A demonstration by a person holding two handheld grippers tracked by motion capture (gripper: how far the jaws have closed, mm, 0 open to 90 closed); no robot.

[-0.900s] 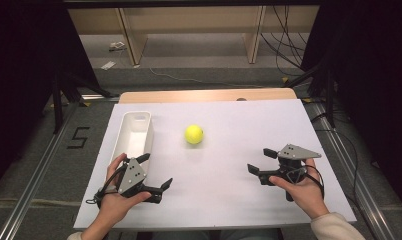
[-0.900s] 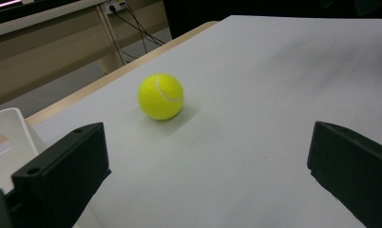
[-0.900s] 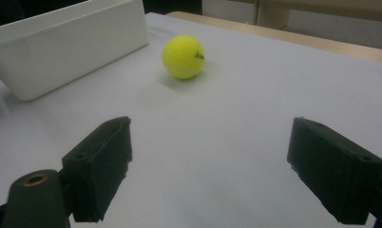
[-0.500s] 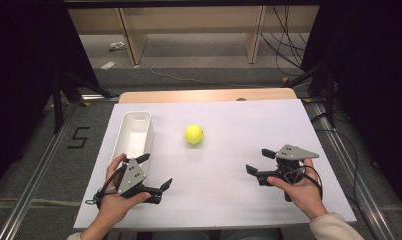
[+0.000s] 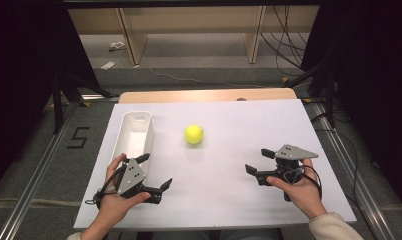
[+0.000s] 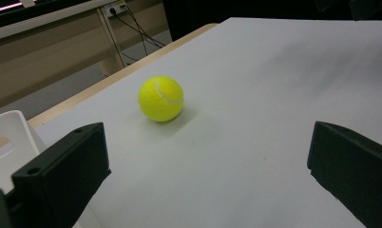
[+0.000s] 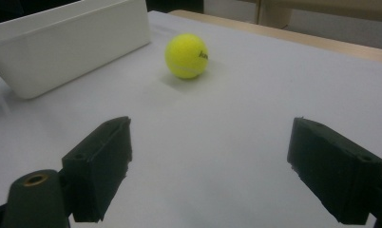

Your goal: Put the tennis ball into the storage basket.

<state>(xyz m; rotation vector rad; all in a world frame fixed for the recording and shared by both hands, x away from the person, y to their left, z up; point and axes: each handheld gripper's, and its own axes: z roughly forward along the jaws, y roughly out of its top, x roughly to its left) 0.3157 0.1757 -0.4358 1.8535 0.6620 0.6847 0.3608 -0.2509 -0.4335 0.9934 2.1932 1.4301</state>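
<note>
a fuzzy yellow-green tennis ball (image 5: pixel 194 134) rests on the white sheet-covered table (image 5: pixel 229 200), near the table's centre, toward 12 o'clock from both tools. a long, narrow white plastic bin (image 5: pixel 134 135) lies at 9 o'clock from the ball, apart from it, with its long side running from 6 to 12 o'clock.

the left gripper (image 5: pixel 154 173) is held in the person's left hand (image 5: pixel 114 202) at about 7 o'clock from the ball, just beside the near end of the bin. its jaws stand wide apart and hold nothing.

the right gripper (image 5: pixel 256 163) is held in the person's right hand (image 5: pixel 298 189) at about 4 o'clock from the ball, well apart from it. its jaws stand wide apart and hold nothing.

in the left gripper view the ball (image 6: pixel 161 99) lies ahead between the jaws; in the right gripper view the ball (image 7: pixel 186 55) lies ahead, with the bin (image 7: pixel 70 45) at 10 o'clock.
</note>
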